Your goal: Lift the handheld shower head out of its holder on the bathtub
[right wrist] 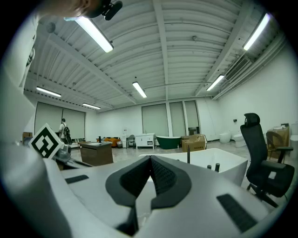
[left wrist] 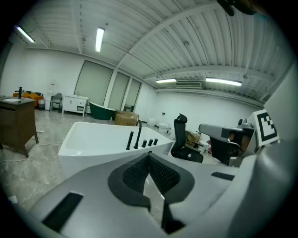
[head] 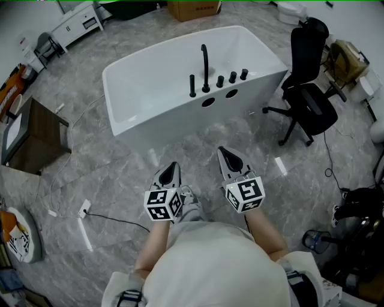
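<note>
A white freestanding bathtub [head: 138, 90] stands ahead on the grey floor. Black fittings line its near rim: the slim upright handheld shower head [head: 192, 86] in its holder, a curved spout [head: 205, 67] and three knobs [head: 233, 77]. My left gripper [head: 173, 165] and right gripper [head: 222, 150] hover side by side over the floor, well short of the tub, both shut with nothing between the jaws. In the left gripper view the shower head [left wrist: 130, 140] shows beyond the closed jaws of the left gripper [left wrist: 149, 154]. The right gripper [right wrist: 150, 158] points past the tub's left part [right wrist: 205, 160].
A black office chair [head: 309, 90] stands right of the tub. A brown cabinet [head: 36, 135] is at the left, with a power strip and cable [head: 84, 210] on the floor near it. A cardboard box [head: 193, 9] lies behind the tub.
</note>
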### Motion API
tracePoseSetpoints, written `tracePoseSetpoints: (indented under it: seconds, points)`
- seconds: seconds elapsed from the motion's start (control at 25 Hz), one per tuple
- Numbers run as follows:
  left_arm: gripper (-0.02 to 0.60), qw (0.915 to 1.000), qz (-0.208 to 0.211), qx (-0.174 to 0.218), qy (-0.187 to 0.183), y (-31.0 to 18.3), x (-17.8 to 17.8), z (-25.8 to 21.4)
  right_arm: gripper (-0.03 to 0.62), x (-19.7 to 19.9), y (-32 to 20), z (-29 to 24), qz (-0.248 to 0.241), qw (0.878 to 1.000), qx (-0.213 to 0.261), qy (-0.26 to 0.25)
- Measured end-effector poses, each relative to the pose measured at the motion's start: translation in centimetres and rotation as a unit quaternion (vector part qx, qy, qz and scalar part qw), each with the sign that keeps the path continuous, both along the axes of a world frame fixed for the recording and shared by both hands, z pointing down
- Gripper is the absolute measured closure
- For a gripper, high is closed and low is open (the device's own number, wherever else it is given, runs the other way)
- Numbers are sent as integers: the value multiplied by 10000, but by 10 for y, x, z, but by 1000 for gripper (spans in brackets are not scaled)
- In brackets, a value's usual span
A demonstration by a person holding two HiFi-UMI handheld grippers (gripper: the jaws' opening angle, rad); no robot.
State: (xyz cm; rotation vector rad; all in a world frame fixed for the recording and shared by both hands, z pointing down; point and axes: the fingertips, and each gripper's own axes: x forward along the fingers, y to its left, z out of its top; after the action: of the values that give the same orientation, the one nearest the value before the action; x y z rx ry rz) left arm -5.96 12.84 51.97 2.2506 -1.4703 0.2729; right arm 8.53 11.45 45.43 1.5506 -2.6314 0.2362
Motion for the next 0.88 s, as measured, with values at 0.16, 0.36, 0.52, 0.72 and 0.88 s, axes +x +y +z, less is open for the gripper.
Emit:
tracePoseSetpoints:
  seconds: [0.16,0.36,0.52,0.72,0.88]
  points:
    - [561,9999,69,-68,135,54,29,7,576,17,50,-9,-55,10000,-3,-64]
    - [561,9997,16,-98,243,98,51,16,576,32,98,-11,-165,9999,48,-9]
    - [561,9996,41,-88,272,120,63,17,576,43,123,-11,-127,9999,49,22]
    - [561,9995,20,-30,300,133,72,14,576,50,135,-7,-138,9999,14,22]
    - [561,9996,-26,-49,290,133,66,14,574,45,133,-10,-205,9997,119,-94]
